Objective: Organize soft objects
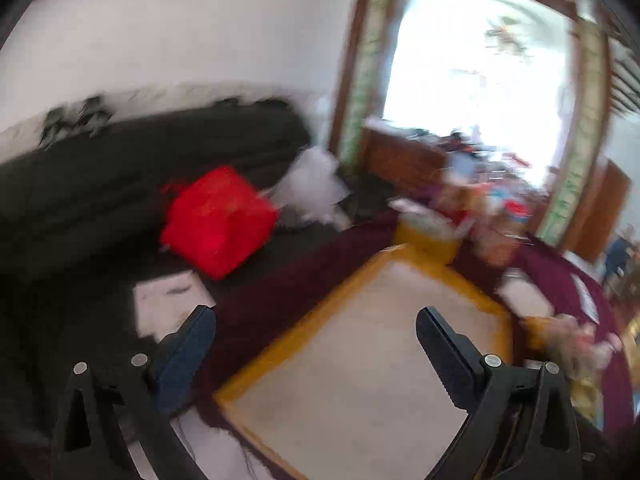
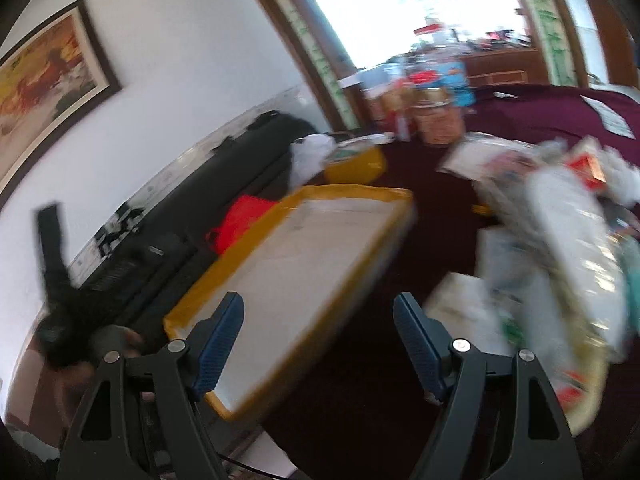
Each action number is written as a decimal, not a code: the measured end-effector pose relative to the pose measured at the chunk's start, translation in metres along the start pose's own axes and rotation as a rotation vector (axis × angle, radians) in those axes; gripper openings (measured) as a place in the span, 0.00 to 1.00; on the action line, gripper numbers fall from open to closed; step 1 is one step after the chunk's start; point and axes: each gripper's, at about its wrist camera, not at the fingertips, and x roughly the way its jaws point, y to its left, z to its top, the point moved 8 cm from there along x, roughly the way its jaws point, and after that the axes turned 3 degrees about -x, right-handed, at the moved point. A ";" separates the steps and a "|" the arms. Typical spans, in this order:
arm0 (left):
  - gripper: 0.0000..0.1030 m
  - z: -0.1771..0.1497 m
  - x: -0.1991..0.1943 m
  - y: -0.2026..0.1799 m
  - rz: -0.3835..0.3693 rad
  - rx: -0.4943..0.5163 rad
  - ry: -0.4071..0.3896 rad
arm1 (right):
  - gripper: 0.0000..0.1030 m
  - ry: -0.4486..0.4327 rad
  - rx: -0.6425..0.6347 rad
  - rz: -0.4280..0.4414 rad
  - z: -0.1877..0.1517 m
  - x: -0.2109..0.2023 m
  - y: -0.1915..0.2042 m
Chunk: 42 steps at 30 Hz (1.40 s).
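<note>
both grippers hung wide open and empty over a blurred table.

the left gripper (image 1: 316,334) and right gripper (image 2: 318,320) gaped over the yellow-rimmed tray (image 2: 224,276), which sat lower centre. the soft packets (image 2: 560,248) were heaped at right of the right wrist view, beside the tray. risk as i judged it: with this much blur, a grab could have missed the pile or knocked the tray.

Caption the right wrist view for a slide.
Open right gripper above a yellow-rimmed tray on a maroon cloth, a blurred pile of packets beside it.
</note>
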 end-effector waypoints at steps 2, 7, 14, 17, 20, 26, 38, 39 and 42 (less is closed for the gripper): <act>0.99 0.007 -0.022 -0.027 -0.090 0.022 0.032 | 0.75 0.007 0.039 0.000 -0.005 -0.009 -0.021; 0.99 -0.029 -0.028 -0.113 -0.383 0.130 0.253 | 0.74 0.010 0.054 -0.068 -0.015 -0.059 -0.057; 0.99 -0.089 -0.033 -0.201 -0.480 0.324 0.370 | 0.74 -0.009 0.143 -0.125 -0.018 -0.098 -0.097; 0.99 -0.108 -0.026 -0.218 -0.468 0.314 0.481 | 0.74 0.002 0.182 -0.146 -0.019 -0.099 -0.110; 0.99 -0.114 -0.022 -0.208 -0.467 0.276 0.577 | 0.74 0.007 0.201 -0.147 -0.020 -0.101 -0.117; 0.99 -0.125 -0.023 -0.204 -0.419 0.286 0.600 | 0.74 -0.004 0.169 -0.263 -0.020 -0.113 -0.129; 0.99 -0.127 -0.029 -0.214 -0.368 0.362 0.568 | 0.74 0.011 0.177 -0.298 -0.023 -0.110 -0.139; 0.99 -0.127 -0.028 -0.213 -0.362 0.361 0.566 | 0.74 0.009 0.177 -0.304 -0.022 -0.111 -0.139; 0.99 -0.129 -0.028 -0.214 -0.361 0.364 0.577 | 0.74 0.011 0.188 -0.309 -0.023 -0.111 -0.140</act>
